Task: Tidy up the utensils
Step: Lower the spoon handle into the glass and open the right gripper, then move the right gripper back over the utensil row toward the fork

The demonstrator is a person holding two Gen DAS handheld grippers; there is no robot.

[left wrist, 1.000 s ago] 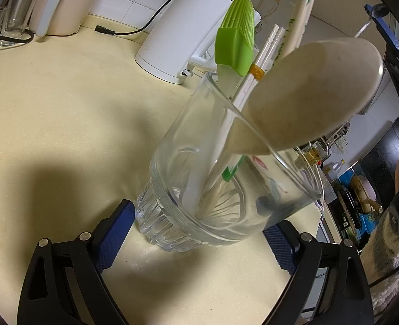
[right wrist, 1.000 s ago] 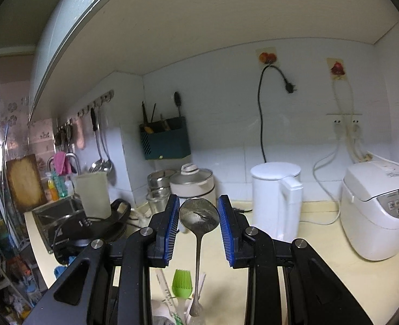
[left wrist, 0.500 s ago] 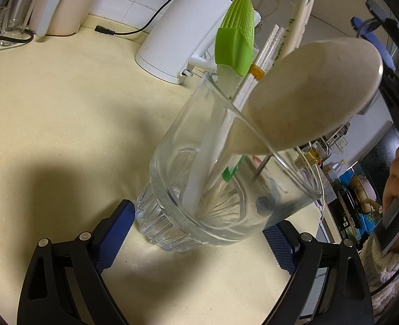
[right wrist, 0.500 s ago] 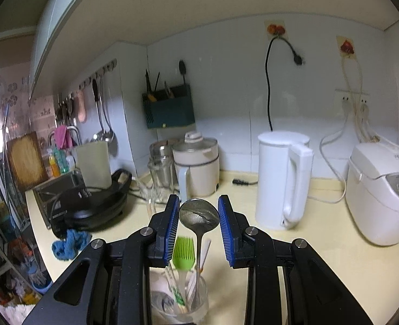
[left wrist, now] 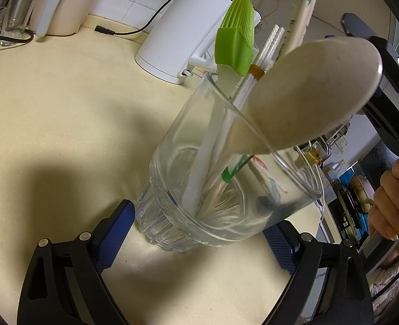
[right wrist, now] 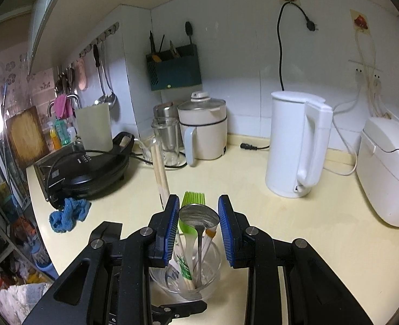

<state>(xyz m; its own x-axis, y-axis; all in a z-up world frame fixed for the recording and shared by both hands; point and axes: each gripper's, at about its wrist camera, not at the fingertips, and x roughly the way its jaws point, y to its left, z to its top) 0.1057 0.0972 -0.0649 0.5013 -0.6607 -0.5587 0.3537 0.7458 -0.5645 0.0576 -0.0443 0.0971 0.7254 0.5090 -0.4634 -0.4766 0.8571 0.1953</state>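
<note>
Step in hand: a metal spoon (right wrist: 198,218) is being set handle-down into the glass (left wrist: 221,189), bowl uppermost.
Right gripper (right wrist: 198,216): its fingers (right wrist: 171,227) are seen clamped on the spoon's bowl, one pad at each edge.
Left gripper (left wrist: 196,233): its fingers (left wrist: 115,230) stand apart, flanking the glass base; contact cannot be judged.
Glass: it stands on the surface (left wrist: 64,108), already holding a green brush (left wrist: 237,40), chopsticks (left wrist: 264,51) and a pale ladle (left wrist: 315,92).
Next move: the fingers are to be parted once the handle rests on the bottom, then lifted clear of the brush.
Hidden: the spoon's handle tip is lost behind glass and refraction; in the left view the spoon is masked by the ladle.
</note>
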